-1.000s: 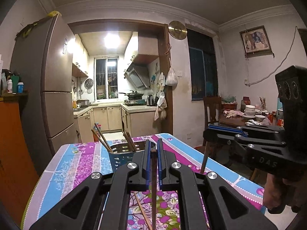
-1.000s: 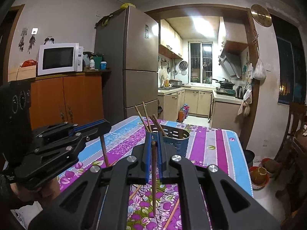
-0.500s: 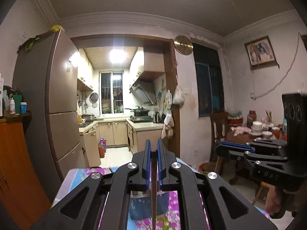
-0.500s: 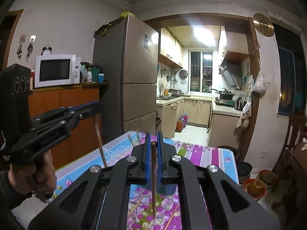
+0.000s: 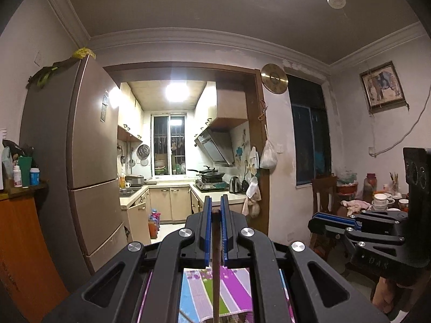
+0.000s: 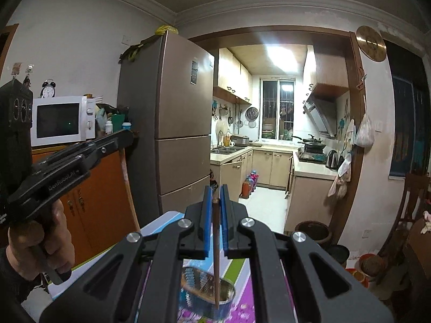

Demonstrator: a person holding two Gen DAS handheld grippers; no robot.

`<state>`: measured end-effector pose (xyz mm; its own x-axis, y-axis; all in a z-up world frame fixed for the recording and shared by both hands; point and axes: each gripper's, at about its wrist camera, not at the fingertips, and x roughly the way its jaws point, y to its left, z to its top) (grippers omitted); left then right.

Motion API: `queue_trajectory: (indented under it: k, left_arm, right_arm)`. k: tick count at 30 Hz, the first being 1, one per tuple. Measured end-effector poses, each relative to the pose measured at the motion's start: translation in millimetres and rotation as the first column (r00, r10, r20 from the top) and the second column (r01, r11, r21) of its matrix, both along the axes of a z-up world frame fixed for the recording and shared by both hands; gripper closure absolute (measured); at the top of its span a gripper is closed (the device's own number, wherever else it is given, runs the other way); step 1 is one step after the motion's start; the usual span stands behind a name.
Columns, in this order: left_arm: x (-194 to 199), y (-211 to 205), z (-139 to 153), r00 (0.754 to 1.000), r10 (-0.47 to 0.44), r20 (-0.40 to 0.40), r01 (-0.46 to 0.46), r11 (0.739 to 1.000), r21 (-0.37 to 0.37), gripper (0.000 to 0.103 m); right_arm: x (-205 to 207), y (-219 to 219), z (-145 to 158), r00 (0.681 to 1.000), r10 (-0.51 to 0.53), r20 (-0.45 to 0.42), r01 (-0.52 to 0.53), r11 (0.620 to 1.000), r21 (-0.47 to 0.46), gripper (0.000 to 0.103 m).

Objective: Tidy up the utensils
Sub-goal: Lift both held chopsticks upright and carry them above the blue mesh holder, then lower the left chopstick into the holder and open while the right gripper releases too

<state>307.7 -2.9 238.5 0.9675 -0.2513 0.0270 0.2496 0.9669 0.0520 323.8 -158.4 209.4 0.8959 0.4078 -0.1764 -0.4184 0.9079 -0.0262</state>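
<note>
left tool (image 5: pixel 214 215) gripping a chopstick (image 5: pixel 215 263) | right tool (image 6: pixel 215 204) gripping another chopstick (image 6: pixel 216 255), hanging above holder (image 6: pixel 207 293) | surface (image 5: pixel 234 290) below

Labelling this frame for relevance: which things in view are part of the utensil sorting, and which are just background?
Job:
- left gripper, shut on a chopstick
- right gripper, shut on another chopstick
- utensil holder on the table

Background:
- fridge
- microwave
- alarm clock
- wall clock
- kettle
</note>
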Motion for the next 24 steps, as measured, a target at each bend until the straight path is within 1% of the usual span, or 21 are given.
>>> queue_trajectory:
  k: [4, 7, 15, 19, 24]
  left_arm:
    - [31.0, -1.4, -7.5, 1.000, -0.001, -0.015, 0.001, 1.000, -0.013, 0.095]
    - [53.1, -0.7, -21.2, 0.999, 0.002, -0.038, -0.002, 1.000, -0.016, 0.095]
    - [97.5, 8.0, -67.5, 0.995, -0.005, -0.102, 0.002, 0.999, -0.033, 0.095]
    - [112.5, 7.4, -83.8, 0.992, -0.007, -0.128, 0.002, 0.999, -0.034, 0.095]
    - [124.7, 12.5, -102.4, 0.986, -0.009, -0.164, 0.001, 0.999, -0.049, 0.095]
  right_arm:
    - [26.3, 1.8, 3.6, 1.000, 0.001, -0.004, -0.001, 1.000, 0.006, 0.098]
    - [42.3, 3.8, -4.6, 1.000, 0.011, -0.021, -0.010, 1.000, 0.016, 0.098]
    - [77.6, 5.2, -44.9, 0.996, 0.024, -0.089, -0.022, 0.999, 0.027, 0.098]
    - [87.2, 4.9, -60.4, 0.993, 0.028, -0.118, -0.024, 0.999, 0.038, 0.098]
    - [96.4, 9.1, -74.1, 0.989, 0.032, -0.142, -0.028, 0.999, 0.031, 0.098]
